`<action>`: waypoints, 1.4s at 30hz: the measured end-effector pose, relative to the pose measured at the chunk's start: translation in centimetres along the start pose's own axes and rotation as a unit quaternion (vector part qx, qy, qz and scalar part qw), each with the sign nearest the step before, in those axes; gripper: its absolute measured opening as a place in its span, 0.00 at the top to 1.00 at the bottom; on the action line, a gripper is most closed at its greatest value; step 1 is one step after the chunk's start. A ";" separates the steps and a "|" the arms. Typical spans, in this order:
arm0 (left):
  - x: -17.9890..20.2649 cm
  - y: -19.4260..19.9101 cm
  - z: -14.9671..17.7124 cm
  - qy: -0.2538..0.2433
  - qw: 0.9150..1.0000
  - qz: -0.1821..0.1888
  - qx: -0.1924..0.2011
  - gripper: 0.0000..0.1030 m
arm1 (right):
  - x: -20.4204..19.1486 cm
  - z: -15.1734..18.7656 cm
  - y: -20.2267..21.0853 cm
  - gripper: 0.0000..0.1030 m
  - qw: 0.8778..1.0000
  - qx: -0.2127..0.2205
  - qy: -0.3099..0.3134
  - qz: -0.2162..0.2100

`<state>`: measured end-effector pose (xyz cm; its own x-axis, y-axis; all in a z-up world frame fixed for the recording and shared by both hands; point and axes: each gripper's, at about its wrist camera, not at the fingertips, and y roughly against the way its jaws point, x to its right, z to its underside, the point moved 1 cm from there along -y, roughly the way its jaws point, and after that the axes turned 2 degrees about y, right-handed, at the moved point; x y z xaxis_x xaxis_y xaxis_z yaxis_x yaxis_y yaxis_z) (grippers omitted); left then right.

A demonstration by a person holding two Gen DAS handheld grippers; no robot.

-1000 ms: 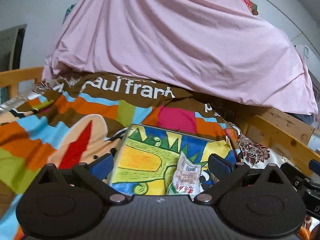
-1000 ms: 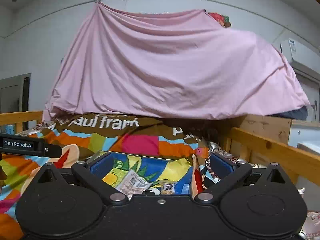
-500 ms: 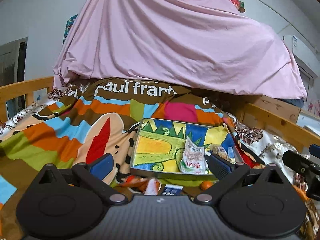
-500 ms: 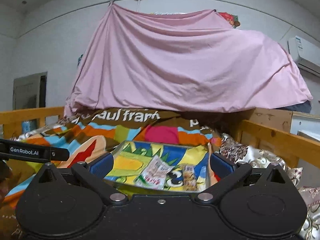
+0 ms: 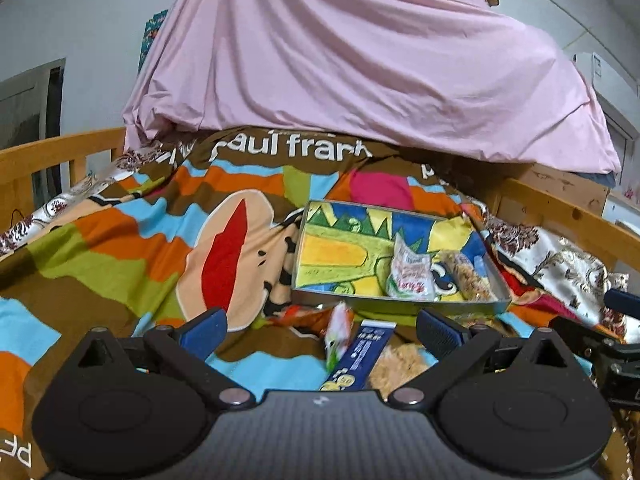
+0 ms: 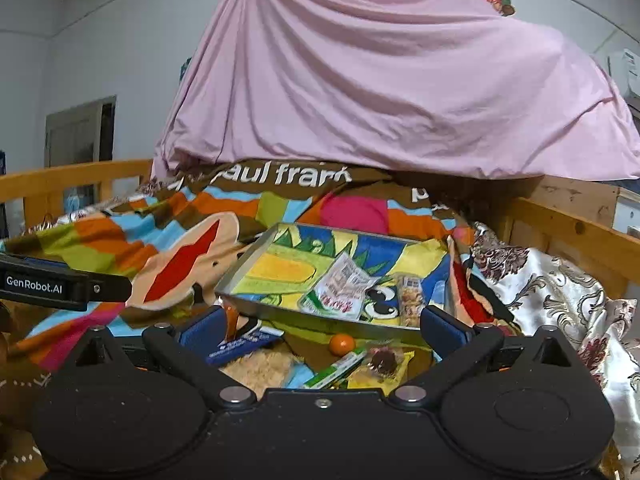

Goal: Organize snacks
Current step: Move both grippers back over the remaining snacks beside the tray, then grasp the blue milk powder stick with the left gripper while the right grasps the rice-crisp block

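Note:
A shallow metal tray (image 5: 400, 303) (image 6: 240, 268) with a bright dinosaur picture lies on the bedspread; inside are a white-and-green snack packet (image 5: 410, 276) (image 6: 340, 286) and a clear nut bar (image 5: 468, 276) (image 6: 410, 296). In front of the tray lie a blue box (image 5: 362, 354) (image 6: 240, 344), a green stick pack (image 5: 336, 334) (image 6: 336, 368), a small orange (image 6: 342, 343), a yellow wrapper (image 6: 380, 364) and a beige fluffy snack (image 5: 400, 364) (image 6: 256, 368). My left gripper (image 5: 322, 330) and right gripper (image 6: 320, 326) both hover open above these loose snacks, holding nothing.
A colourful bedspread (image 5: 120, 240) covers the bed, with a pink sheet (image 5: 360, 60) draped behind. Wooden rails (image 5: 560, 220) (image 6: 60, 180) run along both sides. A floral satin cloth (image 6: 560, 300) lies right of the tray. The other gripper's body (image 6: 60, 286) shows at left.
Both grippers have pulled back and tilted down from the tray. The tray now sits farther off, and loose snacks in front of it have come into view.

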<state>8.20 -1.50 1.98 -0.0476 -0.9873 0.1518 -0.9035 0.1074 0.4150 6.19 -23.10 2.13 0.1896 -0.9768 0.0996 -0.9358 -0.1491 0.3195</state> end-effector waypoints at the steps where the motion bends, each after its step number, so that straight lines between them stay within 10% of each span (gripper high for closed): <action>1: -0.2 -0.1 0.2 -0.002 1.000 -0.001 -0.003 0.00 | -0.1 0.1 -0.1 0.01 1.000 -0.004 0.003 -0.001; 29: -2.9 -8.6 2.7 -0.088 0.982 0.096 -0.137 0.00 | -5.0 3.8 -8.7 0.01 0.987 -0.126 0.079 -0.065; 42: -3.0 -13.9 1.3 -0.080 0.958 0.183 -0.204 0.02 | -7.1 4.8 -12.9 0.01 0.981 -0.158 0.078 -0.076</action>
<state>20.35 -0.14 -5.39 -0.4243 -0.8764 0.2281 -0.5729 0.4548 0.6818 15.51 -14.96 -7.24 0.3857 -0.9081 0.1631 -0.7588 -0.2116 0.6160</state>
